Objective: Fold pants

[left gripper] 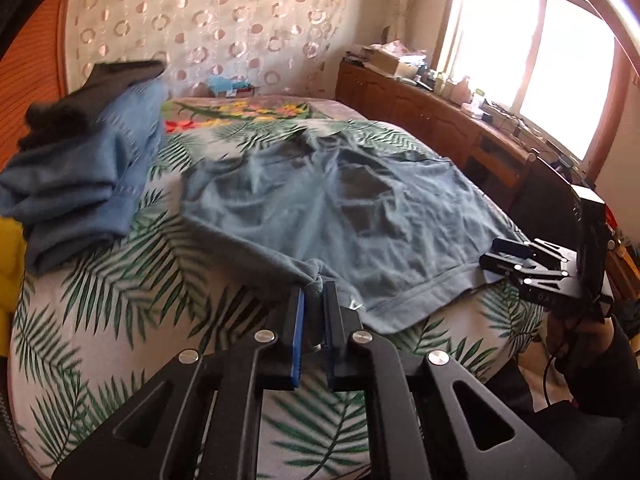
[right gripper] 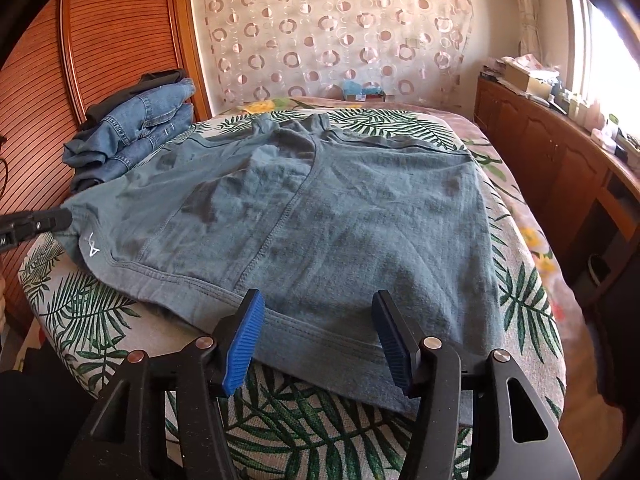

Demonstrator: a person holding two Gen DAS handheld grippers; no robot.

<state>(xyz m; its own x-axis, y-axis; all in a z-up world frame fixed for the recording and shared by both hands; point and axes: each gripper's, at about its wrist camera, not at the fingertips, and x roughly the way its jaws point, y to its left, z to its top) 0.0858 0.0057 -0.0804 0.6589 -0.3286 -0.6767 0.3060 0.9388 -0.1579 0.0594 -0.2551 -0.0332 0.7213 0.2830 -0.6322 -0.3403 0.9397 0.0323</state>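
Between left gripper (left gripper: 314,294) pads: pinched hem corner of crumpled grey-blue cotton pants (right gripper: 320,216); right gripper (right gripper: 318,338) jaws gape over near hem, holding nothing; folded denim jeans (right gripper: 132,136) beyond

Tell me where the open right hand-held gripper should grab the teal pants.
Take the teal pants at the stitched near hem, coming in low from the near bed edge. That flat doubled band lies between the right hand-held gripper pads. The left hand-held gripper is shut on the other near corner, so it would likely lift evenly.
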